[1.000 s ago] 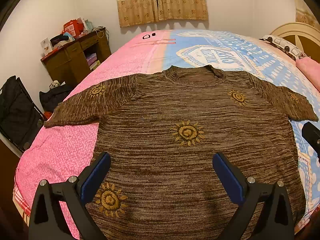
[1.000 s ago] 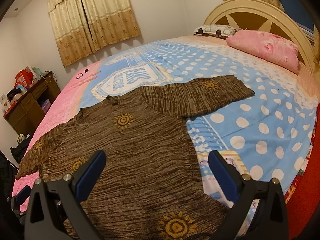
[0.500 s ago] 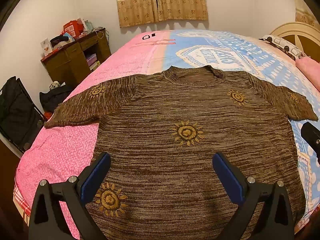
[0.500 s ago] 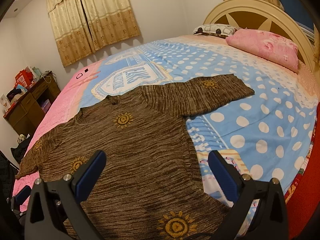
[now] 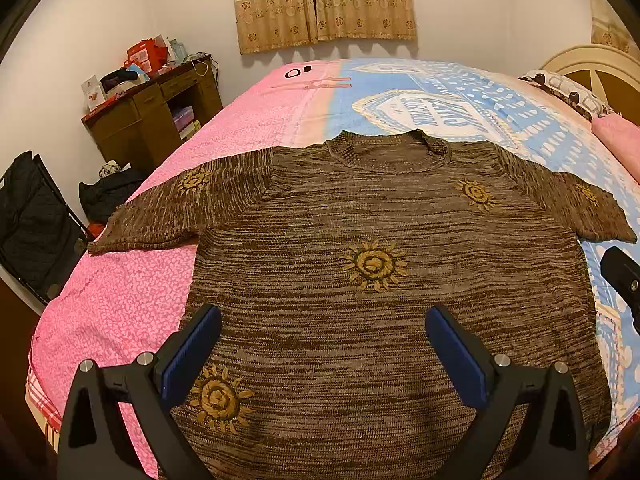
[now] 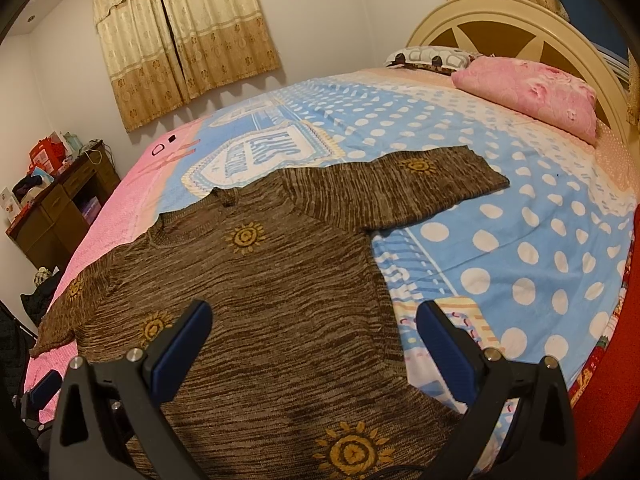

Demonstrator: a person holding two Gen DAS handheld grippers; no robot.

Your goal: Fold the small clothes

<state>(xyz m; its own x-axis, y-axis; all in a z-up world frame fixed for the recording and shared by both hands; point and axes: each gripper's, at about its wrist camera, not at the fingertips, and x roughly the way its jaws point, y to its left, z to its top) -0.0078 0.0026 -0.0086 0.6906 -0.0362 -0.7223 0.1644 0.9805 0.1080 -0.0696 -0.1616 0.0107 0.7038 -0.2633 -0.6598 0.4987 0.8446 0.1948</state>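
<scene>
A brown knit short-sleeved sweater (image 5: 376, 224) with yellow sun motifs lies flat and spread out on the bed, both sleeves out to the sides; it also shows in the right wrist view (image 6: 256, 280). My left gripper (image 5: 322, 344) is open and empty, hovering over the lower hem area of the sweater. My right gripper (image 6: 314, 336) is open and empty, over the sweater's right side edge near the hem. Part of the right gripper (image 5: 624, 280) shows at the right edge of the left wrist view.
The bed has a pink and blue dotted sheet (image 6: 500, 208). A pink pillow (image 6: 532, 92) lies by the cream headboard (image 6: 500, 20). A cluttered wooden desk (image 5: 156, 116) and a black bag (image 5: 32, 216) stand left of the bed. Curtains (image 5: 320, 0) hang behind.
</scene>
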